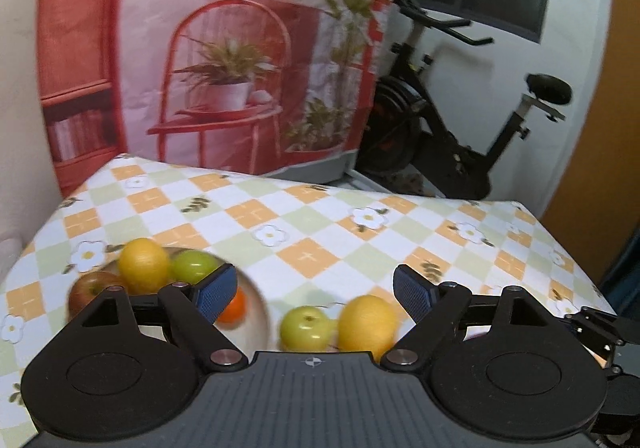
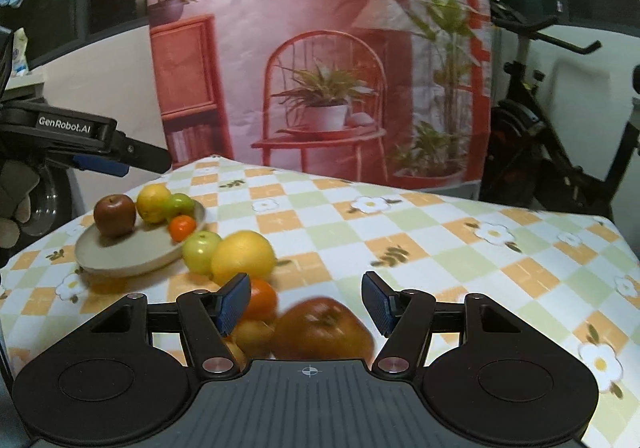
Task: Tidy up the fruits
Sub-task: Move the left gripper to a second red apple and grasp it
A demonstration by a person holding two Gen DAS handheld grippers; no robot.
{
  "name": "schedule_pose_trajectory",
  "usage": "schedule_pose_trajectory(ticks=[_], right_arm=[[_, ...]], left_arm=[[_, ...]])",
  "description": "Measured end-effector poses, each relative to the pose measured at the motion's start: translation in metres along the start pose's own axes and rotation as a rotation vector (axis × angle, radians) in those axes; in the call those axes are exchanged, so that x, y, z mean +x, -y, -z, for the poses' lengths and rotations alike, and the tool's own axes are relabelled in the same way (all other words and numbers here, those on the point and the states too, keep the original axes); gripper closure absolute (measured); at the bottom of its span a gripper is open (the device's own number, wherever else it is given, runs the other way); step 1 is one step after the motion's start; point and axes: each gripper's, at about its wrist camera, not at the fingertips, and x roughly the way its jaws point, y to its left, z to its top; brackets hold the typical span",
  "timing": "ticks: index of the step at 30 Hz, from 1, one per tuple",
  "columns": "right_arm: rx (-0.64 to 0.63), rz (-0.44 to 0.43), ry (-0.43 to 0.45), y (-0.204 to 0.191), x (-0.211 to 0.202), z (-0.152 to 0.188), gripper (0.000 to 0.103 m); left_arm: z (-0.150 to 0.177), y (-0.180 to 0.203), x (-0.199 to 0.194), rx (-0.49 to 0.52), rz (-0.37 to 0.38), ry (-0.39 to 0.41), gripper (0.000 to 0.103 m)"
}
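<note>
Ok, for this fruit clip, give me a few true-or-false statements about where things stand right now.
1. The plate holds four fruits. True.
2. The left gripper is clamped on a lemon. False: its jaws stand open with nothing between them.
3. Every fruit is already on the plate. False: a green apple and a large yellow fruit lie on the tablecloth beside the plate, with more fruit nearer the right gripper.
4. A red apple lies on the tablecloth just in front of the right gripper, whose pads do not press on it. True.
</note>
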Motion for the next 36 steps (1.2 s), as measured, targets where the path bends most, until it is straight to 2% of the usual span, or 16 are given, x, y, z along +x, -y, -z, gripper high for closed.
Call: schedule_pose_trajectory(ticks=[8, 12, 16, 20, 23, 28, 30, 36], right_arm=[[0.018, -0.003, -0.037, 0.016, -0.005, 0.021, 0.045], [-0.005, -0.009, -0.060, 0.017, -0.004, 0.027, 0.045], [-0.016, -0.012, -0.092, 0.020, 0.000, 0.032, 0.045], [-0.012, -0.017, -0.108, 0.024, 0.003, 0.035, 0.045], [-0.019, -0.030, -0.121, 0.025, 0.007, 0.036, 0.045], [-0.033, -0.050, -0.136, 0.023, 0.014, 0.037, 0.045], [-0.031, -0.060, -0.136, 0.024, 0.016, 0.036, 0.045], [-0.015, -0.095, -0.148, 0.028, 0.023, 0.033, 0.045]], left_arm=[[0.004, 0.034, 0.019, 0.062, 0.129, -0.053, 0.017], [0.007, 0.049, 0.029, 0.106, 0.148, -0.084, 0.017], [0.009, 0.056, 0.041, 0.099, 0.181, -0.124, 0.019], [0.014, 0.061, 0.050, 0.104, 0.215, -0.161, 0.025], [0.017, 0.063, 0.055, 0.093, 0.269, -0.196, 0.037], [0.027, 0.067, 0.066, 0.087, 0.328, -0.251, 0.040], [0.030, 0.067, 0.070, 0.072, 0.349, -0.273, 0.047], [0.033, 0.066, 0.080, 0.045, 0.387, -0.322, 0.048]])
